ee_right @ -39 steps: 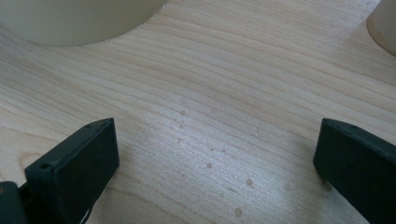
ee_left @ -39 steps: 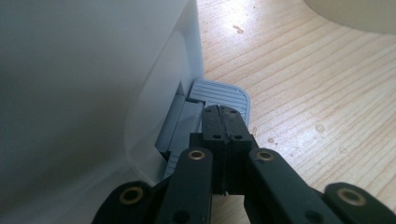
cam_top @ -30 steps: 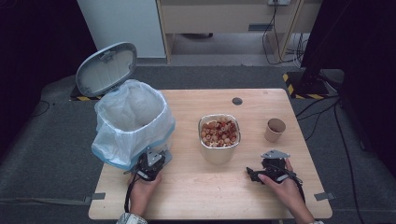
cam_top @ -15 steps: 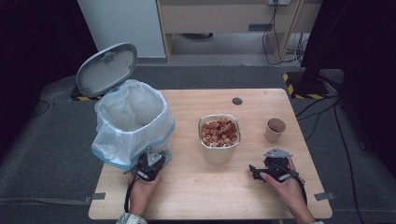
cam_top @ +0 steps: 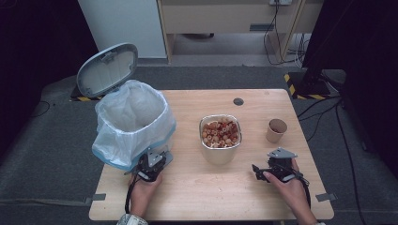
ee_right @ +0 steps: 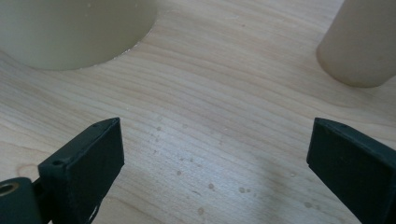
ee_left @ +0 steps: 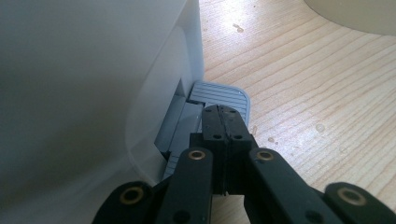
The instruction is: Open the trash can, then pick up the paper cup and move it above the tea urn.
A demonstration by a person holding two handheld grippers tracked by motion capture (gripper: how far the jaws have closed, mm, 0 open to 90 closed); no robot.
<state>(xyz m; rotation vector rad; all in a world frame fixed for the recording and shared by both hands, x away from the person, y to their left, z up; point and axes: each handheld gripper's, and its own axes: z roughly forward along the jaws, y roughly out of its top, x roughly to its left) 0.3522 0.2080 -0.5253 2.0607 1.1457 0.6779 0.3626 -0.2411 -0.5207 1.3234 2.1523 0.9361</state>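
Note:
A white pedal bin [cam_top: 133,122] lined with a plastic bag stands at the table's left, its grey lid [cam_top: 107,69] tipped up and open. My left gripper [cam_top: 152,161] is shut with nothing between its jaws. In the left gripper view its tips [ee_left: 223,114] rest on the bin's grey ribbed pedal [ee_left: 219,95]. My right gripper [cam_top: 257,169] lies low on the table at the front right, open, with bare wood between its pads [ee_right: 215,144]. It points toward the metal bowl [cam_top: 218,154] holding several reddish snack pieces.
A small brown paper cup [cam_top: 276,130] stands right of the bowl and behind the right gripper. In the right gripper view the bowl's wall [ee_right: 74,28] is at upper left and the cup [ee_right: 364,42] at upper right. A dark round hole [cam_top: 238,101] marks the table's far side.

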